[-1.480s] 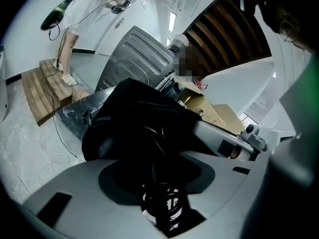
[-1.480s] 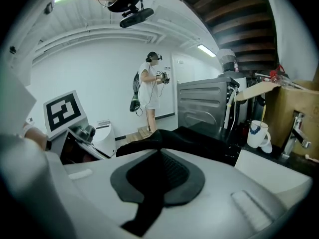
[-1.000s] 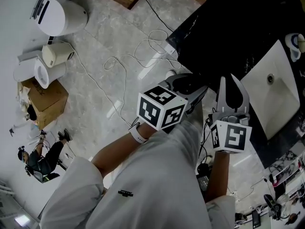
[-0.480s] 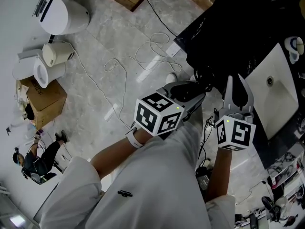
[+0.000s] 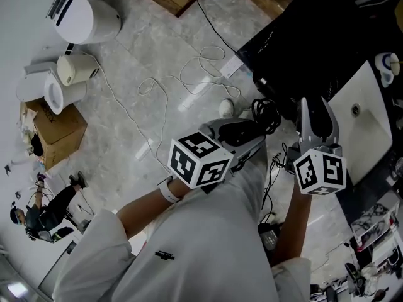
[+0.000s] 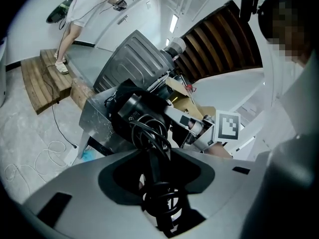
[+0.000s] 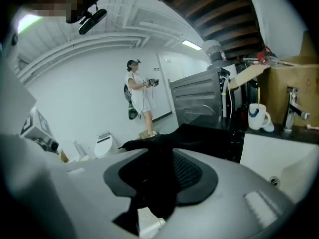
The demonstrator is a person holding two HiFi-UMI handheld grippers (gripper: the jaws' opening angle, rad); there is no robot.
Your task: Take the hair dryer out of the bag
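Observation:
My left gripper (image 5: 255, 134) is shut on the black hair dryer (image 5: 238, 131), whose coiled cord (image 5: 266, 114) hangs off its end just short of the counter. In the left gripper view the dryer's handle (image 6: 155, 171) runs between the jaws and its barrel (image 6: 133, 112) points away. The black bag (image 5: 327, 43) lies slumped on the dark counter. My right gripper (image 5: 318, 106) points at the bag; its jaws have just been opening, and a fold of bag fabric (image 7: 160, 180) still lies loose between them.
A white sink (image 5: 365, 124) with a faucet (image 7: 294, 106) and a mug (image 7: 256, 116) sits right of the bag. On the floor lie white cables (image 5: 201, 74), a power strip (image 5: 232, 68), a white bin (image 5: 88, 19), kettles (image 5: 72, 71) and a cardboard box (image 5: 53, 128). A person (image 7: 135, 96) stands far off.
The left gripper has pulled the hair dryer down and left, away from the counter, and its cord coil has come free of the bag. The right gripper's jaws have spread on the bag fabric.

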